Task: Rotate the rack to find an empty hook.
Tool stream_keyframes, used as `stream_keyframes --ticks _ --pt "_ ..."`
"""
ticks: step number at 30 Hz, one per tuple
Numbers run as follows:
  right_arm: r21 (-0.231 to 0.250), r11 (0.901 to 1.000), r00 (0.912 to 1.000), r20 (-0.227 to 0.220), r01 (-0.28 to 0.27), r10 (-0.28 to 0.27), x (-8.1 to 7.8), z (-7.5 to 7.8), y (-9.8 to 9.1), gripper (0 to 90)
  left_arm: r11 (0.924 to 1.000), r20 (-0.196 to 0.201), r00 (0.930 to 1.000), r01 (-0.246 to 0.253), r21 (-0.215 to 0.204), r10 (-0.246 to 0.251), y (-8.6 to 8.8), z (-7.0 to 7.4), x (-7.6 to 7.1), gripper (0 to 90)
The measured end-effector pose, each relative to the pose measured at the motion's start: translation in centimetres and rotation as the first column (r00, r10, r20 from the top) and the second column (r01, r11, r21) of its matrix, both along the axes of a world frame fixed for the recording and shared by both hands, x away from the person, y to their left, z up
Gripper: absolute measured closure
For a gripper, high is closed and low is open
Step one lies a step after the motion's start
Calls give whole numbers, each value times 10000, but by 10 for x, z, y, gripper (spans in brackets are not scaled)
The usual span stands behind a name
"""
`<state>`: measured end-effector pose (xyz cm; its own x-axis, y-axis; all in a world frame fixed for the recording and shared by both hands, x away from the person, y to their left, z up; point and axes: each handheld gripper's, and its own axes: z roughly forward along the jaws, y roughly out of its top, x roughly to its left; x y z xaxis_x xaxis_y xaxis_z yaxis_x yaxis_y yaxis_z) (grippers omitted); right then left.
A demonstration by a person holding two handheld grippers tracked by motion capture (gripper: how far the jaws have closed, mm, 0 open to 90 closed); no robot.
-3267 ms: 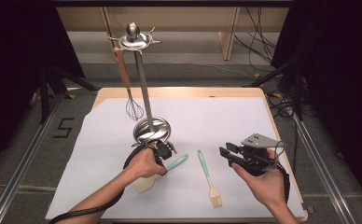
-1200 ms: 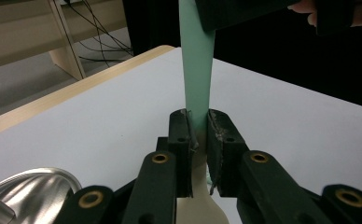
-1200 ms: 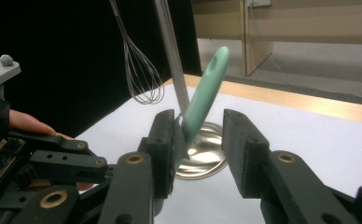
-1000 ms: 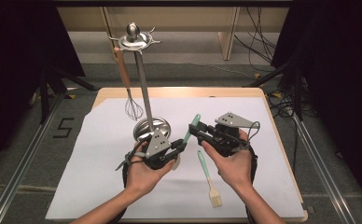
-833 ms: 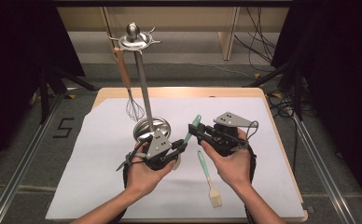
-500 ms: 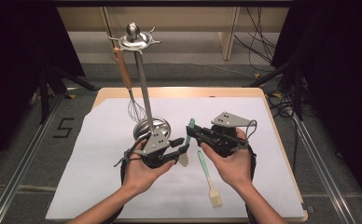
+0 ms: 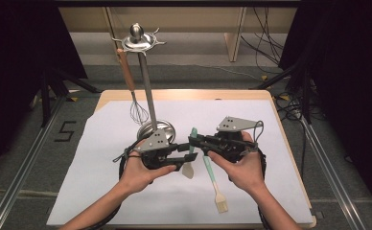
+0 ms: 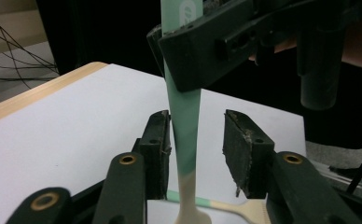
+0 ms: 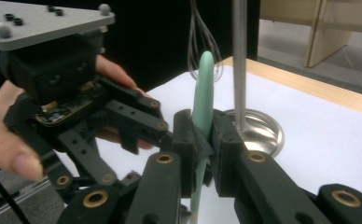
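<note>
Right gripper view shows the right gripper [image 9: 202,140] clenched on the light, stiff green spatula [image 9: 202,93] mid-handle, held upright above the table [image 7: 126,191], while the left gripper [image 8: 197,140], jaws just opening, stands released around it.

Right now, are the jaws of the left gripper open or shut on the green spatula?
Open. They have just been opening: the left gripper pads stand apart around the green spatula, a gap beside it.

one spatula [image 7: 191,152], one brush [image 7: 213,182], one whisk [image 7: 132,91], one stand [image 7: 145,81]
</note>
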<state>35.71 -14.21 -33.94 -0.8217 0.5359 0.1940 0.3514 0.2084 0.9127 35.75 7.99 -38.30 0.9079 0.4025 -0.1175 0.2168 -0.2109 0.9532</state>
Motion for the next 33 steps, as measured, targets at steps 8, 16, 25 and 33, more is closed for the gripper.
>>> stream_keyframes --ticks 8,16,25,33 --pt "80 9996 9995 -140 -269 270 -3 3 2 828 9991 -516 9986 55 -432 -78 2 0 3 713" --pt "442 9988 9994 260 -222 211 -3 3 5 828 9983 -602 9980 170 -559 -204 5 2 5 780" --pt "562 9984 9992 397 38 -60 -6 6 3 679 9969 -340 9964 -782 55 783 10 9 7 835" --pt "342 9979 9940 929 544 -573 -6 7 -5 626 9880 -337 9875 -1537 155 1541 17 13 10 837"
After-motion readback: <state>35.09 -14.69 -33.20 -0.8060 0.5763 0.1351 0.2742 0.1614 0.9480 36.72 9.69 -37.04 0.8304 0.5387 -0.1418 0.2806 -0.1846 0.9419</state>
